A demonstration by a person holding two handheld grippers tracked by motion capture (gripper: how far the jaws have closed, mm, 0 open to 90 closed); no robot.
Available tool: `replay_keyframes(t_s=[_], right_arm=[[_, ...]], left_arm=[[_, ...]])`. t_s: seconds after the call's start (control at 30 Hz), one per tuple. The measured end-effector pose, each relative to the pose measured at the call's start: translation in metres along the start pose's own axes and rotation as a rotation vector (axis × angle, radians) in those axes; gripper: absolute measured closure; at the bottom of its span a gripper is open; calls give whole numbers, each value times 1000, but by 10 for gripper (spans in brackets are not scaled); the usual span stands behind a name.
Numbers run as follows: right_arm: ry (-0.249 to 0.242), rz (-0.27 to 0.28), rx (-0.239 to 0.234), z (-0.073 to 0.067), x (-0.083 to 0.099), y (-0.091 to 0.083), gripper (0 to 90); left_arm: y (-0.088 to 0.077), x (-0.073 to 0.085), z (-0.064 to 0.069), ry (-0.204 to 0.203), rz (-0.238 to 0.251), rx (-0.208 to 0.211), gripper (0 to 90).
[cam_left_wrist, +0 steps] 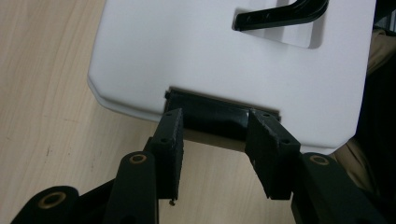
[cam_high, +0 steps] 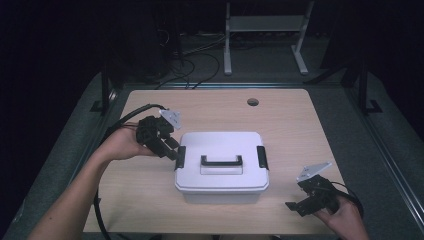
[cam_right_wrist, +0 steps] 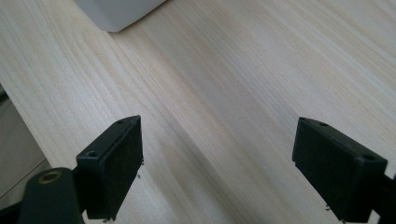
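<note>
White lidded box point(cam_high: 222, 167) sits at centre of the wooden table point(cam_high: 295, 125), black carry handle point(cam_high: 221, 161) lying flat on the lid. Black latch point(cam_high: 180, 157) on the box's left end: in the left gripper view the left gripper point(cam_left_wrist: 219, 140) has its two pads either side of this latch point(cam_left_wrist: 212, 117), tips at its edges; whether they press on it I cannot tell. Right gripper point(cam_high: 302, 204), lower right of the high view, rests apart from the box, jaws spread wide over bare wood point(cam_right_wrist: 219, 154).

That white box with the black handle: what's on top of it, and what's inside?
On the white box sits a closed lid with a folded-down black handle and two black side latches. The left gripper is at one latch. The contents are hidden.
</note>
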State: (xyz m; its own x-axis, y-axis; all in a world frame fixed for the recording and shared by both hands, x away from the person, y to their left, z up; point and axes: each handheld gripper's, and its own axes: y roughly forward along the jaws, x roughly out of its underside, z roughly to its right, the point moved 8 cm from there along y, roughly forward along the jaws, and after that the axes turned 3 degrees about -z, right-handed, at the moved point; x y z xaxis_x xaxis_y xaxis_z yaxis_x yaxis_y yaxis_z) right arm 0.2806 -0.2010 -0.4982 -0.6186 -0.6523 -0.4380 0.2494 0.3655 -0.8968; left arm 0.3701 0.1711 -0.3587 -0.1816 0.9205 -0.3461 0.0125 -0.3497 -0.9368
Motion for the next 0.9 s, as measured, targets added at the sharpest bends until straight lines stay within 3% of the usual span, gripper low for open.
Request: replay_keyframes(t_s=[0.9], right_arm=[[-2, -4, 0, 0, 0, 1, 156]], left_arm=[[2, 53, -8, -105, 44, -26, 487]])
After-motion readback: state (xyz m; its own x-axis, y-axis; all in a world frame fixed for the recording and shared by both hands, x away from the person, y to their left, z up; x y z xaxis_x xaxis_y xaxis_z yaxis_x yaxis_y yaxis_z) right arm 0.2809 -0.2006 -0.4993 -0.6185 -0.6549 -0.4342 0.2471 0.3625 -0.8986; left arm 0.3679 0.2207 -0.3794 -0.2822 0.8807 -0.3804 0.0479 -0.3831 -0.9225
